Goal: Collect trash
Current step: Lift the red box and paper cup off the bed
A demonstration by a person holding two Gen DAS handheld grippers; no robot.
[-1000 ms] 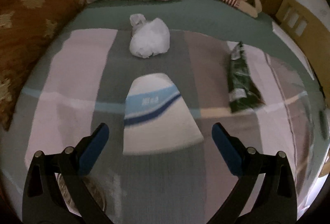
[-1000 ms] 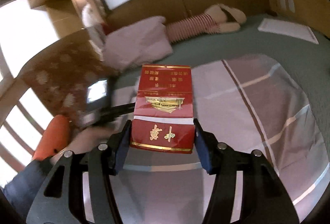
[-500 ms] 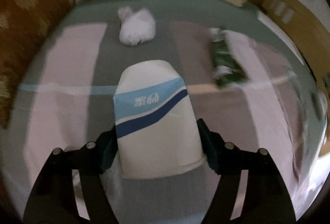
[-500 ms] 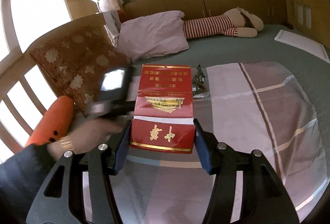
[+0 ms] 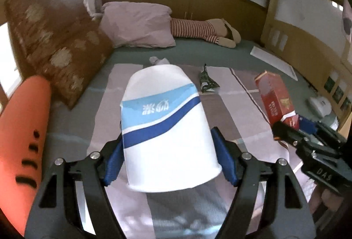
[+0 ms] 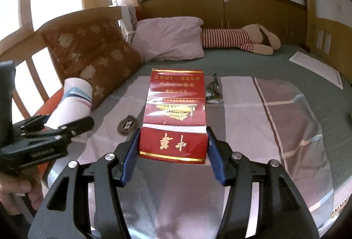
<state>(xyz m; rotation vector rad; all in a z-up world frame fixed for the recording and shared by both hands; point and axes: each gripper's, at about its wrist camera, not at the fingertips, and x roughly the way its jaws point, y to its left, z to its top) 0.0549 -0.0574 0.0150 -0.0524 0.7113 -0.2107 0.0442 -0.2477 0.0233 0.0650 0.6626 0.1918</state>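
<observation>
On the bed point(image 6: 253, 63), with its striped sheet, a green wrapper point(image 5: 206, 83) and a white wad point(image 5: 157, 61) are lying uncollected. We are holding a paper cup point(image 5: 167, 129) in the left gripper point(image 5: 168, 157), whose jaws are opening slightly around it, and a red cigarette carton point(image 6: 176, 111) clamped in the right gripper point(image 6: 172, 151). With that grip loosening, the tapered cup could slip free.

White crumpled bag point(image 5: 158, 61) mostly hidden behind paper cup point(image 5: 165, 129); orange cushion point(image 5: 24, 146) cut off by left edge.
</observation>
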